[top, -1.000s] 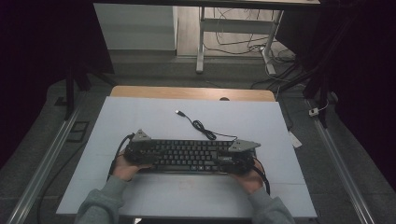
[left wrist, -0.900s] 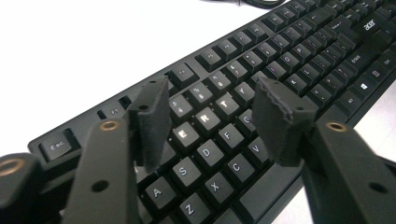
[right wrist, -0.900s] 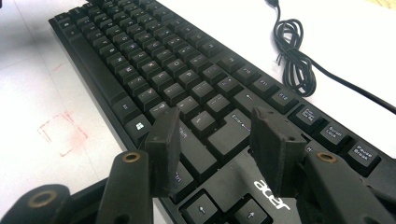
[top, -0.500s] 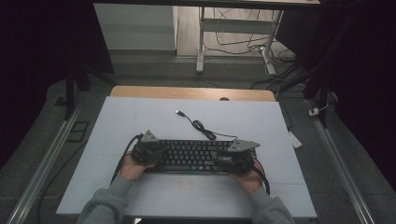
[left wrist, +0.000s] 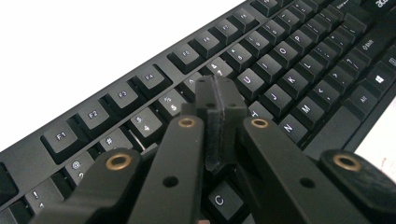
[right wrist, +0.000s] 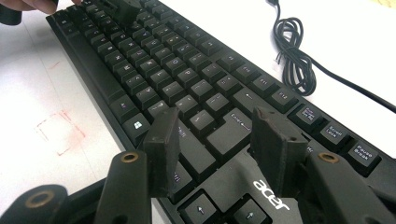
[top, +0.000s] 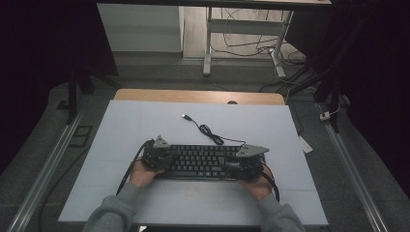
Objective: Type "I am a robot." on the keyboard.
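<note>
A black Acer keyboard (top: 203, 162) lies across the white board (top: 145, 125), and its coiled USB cable (top: 205, 128) trails off behind it. My left gripper (top: 157, 154) sits over the keyboard's left end. In the left gripper view its pads (left wrist: 217, 100) are pressed flat together above the letter keys (left wrist: 280, 70), with nothing between them. My right gripper (top: 246, 162) is over the right end. It stands open (right wrist: 215, 130) above the Enter key (right wrist: 231, 128), beside the logo (right wrist: 273, 193). The cable (right wrist: 292, 56) lies beyond.
A faint red square (right wrist: 60, 133) is drawn on the board in front of the keyboard. A wooden tabletop edge (top: 198, 95) shows behind the board. Metal rails (top: 53, 164) run along both sides, and a white tag (top: 304, 144) lies off the right edge.
My left gripper has slid to the right, from beside the keyboard's left end to over its keys. The right gripper and the keyboard have stayed put.
</note>
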`<action>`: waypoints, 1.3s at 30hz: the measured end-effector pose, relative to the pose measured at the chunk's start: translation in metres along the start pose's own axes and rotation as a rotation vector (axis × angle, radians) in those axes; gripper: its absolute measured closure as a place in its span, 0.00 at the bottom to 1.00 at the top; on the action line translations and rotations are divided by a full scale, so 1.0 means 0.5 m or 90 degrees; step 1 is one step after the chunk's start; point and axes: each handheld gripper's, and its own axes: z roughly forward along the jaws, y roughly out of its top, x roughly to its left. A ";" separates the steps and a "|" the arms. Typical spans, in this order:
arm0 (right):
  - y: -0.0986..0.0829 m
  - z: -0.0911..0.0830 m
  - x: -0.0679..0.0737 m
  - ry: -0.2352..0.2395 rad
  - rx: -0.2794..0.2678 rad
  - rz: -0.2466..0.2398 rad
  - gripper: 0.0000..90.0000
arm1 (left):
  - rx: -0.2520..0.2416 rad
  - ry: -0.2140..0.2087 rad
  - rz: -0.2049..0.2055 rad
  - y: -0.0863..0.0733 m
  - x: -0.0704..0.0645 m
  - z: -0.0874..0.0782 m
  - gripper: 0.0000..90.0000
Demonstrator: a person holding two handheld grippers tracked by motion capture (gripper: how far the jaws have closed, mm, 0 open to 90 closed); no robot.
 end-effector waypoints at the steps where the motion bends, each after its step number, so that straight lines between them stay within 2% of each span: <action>1: 0.000 0.000 0.000 0.000 0.000 0.000 0.58 | 0.002 0.001 0.001 0.000 -0.001 0.001 0.98; 19: 0.001 -0.002 -0.001 -0.002 -0.001 -0.001 0.58 | 0.014 0.010 0.001 -0.002 -0.001 0.017 0.98; 25: 0.001 -0.003 -0.001 -0.004 -0.001 -0.002 0.58 | -0.012 0.007 -0.004 0.001 0.000 0.000 0.98; 28: 0.001 -0.002 -0.003 -0.003 -0.005 -0.001 0.58 | -0.022 0.001 -0.020 0.001 0.004 -0.008 0.87; 34: 0.001 -0.003 -0.004 -0.007 -0.003 -0.001 0.57 | -0.030 -0.012 -0.023 0.000 0.005 -0.031 0.64; 39: 0.000 -0.003 -0.006 -0.006 -0.003 0.001 0.57 | -0.027 -0.003 -0.027 -0.010 0.004 -0.050 0.50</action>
